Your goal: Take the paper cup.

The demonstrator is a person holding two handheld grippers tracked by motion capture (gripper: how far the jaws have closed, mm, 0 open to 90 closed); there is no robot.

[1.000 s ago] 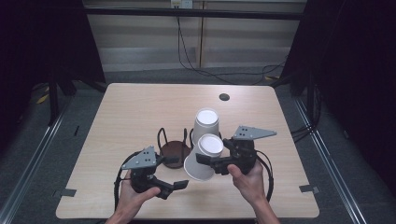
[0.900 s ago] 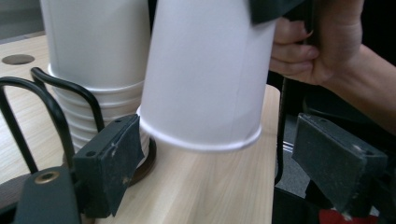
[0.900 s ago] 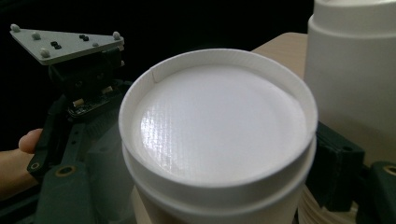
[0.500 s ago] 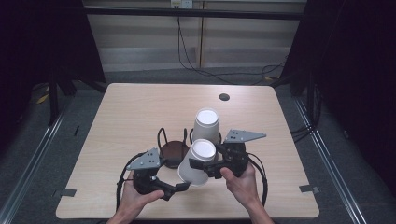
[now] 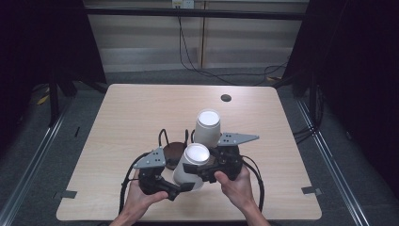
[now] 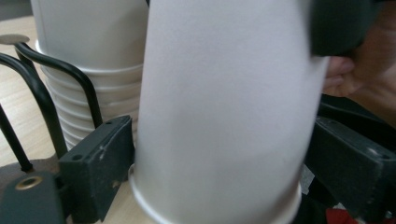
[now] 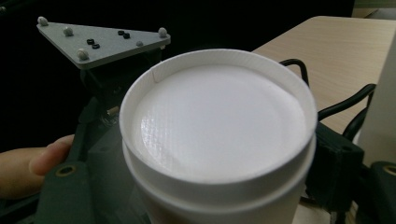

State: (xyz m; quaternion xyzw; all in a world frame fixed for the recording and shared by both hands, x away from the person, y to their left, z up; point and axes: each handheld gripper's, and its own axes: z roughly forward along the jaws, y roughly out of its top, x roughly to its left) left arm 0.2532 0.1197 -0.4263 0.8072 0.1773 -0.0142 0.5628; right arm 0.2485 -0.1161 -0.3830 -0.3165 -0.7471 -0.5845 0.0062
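Observation:
A white paper cup (image 5: 191,160) stands bottom-up and tilted near the table's front edge. My right gripper (image 5: 203,165) comes at it from the right and is shut on its upper part; the cup's base (image 7: 215,121) is close to the lens in the right gripper view. My left gripper (image 5: 186,184) is at the cup's rim end. Its jaws have just been opening and stand either side of the cup wall (image 6: 224,116), with a small gap at the right pad (image 6: 355,168). Just behind is a bottom-up stack of white cups (image 5: 207,125).
A brown round base with black wire loops (image 5: 173,150) sits left of the cup stack, close to both grippers. A small dark hole (image 5: 226,98) marks the far side of the wooden table (image 5: 131,113). Cables trail from both grippers toward the front edge.
The right gripper has brought the cup a little left and toward the front edge. The left gripper has stayed in place.

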